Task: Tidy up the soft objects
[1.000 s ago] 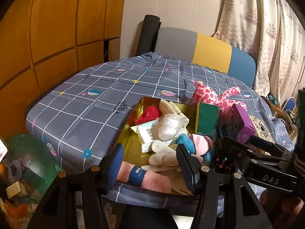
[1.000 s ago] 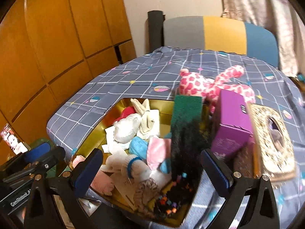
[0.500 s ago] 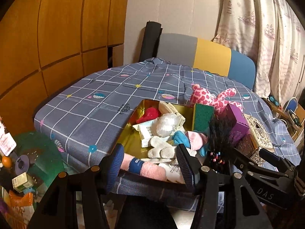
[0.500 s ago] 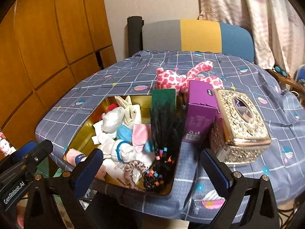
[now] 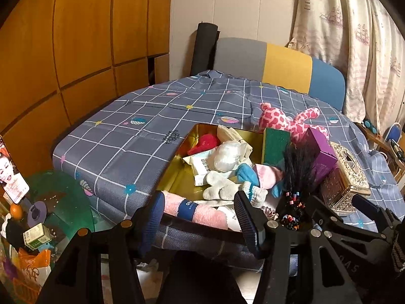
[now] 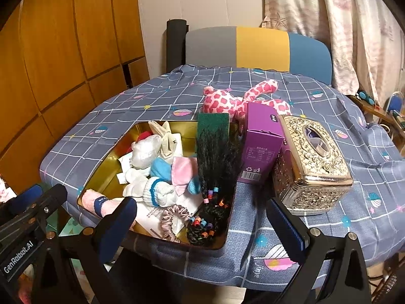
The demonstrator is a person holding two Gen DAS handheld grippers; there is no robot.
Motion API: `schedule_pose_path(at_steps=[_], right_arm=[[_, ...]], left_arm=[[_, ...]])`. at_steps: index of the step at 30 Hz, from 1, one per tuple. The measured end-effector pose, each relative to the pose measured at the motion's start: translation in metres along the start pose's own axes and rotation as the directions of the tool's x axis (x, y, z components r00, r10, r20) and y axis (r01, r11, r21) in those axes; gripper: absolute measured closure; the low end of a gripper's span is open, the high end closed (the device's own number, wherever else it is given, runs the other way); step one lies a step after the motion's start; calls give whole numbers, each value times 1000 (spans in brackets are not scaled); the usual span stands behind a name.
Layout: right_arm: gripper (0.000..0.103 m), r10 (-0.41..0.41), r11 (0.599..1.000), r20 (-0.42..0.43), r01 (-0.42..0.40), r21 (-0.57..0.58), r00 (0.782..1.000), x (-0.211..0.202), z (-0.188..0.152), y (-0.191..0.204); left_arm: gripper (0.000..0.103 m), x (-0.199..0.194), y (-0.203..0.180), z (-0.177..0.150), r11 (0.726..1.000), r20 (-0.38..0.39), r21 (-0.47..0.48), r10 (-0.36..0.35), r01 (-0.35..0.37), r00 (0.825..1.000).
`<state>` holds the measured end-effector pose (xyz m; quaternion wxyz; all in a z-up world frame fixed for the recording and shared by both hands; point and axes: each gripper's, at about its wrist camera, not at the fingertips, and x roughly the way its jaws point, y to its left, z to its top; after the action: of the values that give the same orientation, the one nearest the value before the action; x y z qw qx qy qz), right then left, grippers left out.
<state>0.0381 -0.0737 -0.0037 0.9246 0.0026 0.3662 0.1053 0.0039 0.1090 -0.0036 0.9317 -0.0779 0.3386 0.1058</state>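
Observation:
A gold tin (image 5: 182, 149) (image 6: 111, 152) sits at the near edge of the table, heaped with soft things: a rolled pink towel (image 5: 202, 211) (image 6: 101, 202), white socks (image 5: 222, 187), a blue and pink sock (image 6: 177, 169), a black braided hairpiece (image 6: 217, 157) and a scrunchie (image 6: 172, 217). A green sponge (image 6: 212, 121) stands at its far rim. Behind it, a pink spotted plush toy (image 5: 286, 124) (image 6: 235, 101) lies on the cloth. My left gripper (image 5: 200, 220) hangs open just short of the tin, holding nothing. My right gripper (image 6: 201, 230) is open and bare before the tin's right corner.
A purple box (image 6: 260, 141) and an ornate gold tissue box (image 6: 311, 162) stand right of the tin. A grey, yellow and blue chair (image 6: 253, 45) and a black roll (image 6: 176, 43) stand behind the table. A cluttered green side table (image 5: 50, 202) sits low left.
Both grippers have drawn back from the tin toward the table's near edge, so more of the table shows. Their jaws kept the same width. Nothing on the table moved.

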Motion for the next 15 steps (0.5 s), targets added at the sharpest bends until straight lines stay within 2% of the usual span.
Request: schedule_pose_path(at_steps=[15], right_arm=[[0,-3,1000,-27,4,23,1000,7,0,-7]], left_arm=[[45,4,-1,-2,999,-7,19,36,-35,999]])
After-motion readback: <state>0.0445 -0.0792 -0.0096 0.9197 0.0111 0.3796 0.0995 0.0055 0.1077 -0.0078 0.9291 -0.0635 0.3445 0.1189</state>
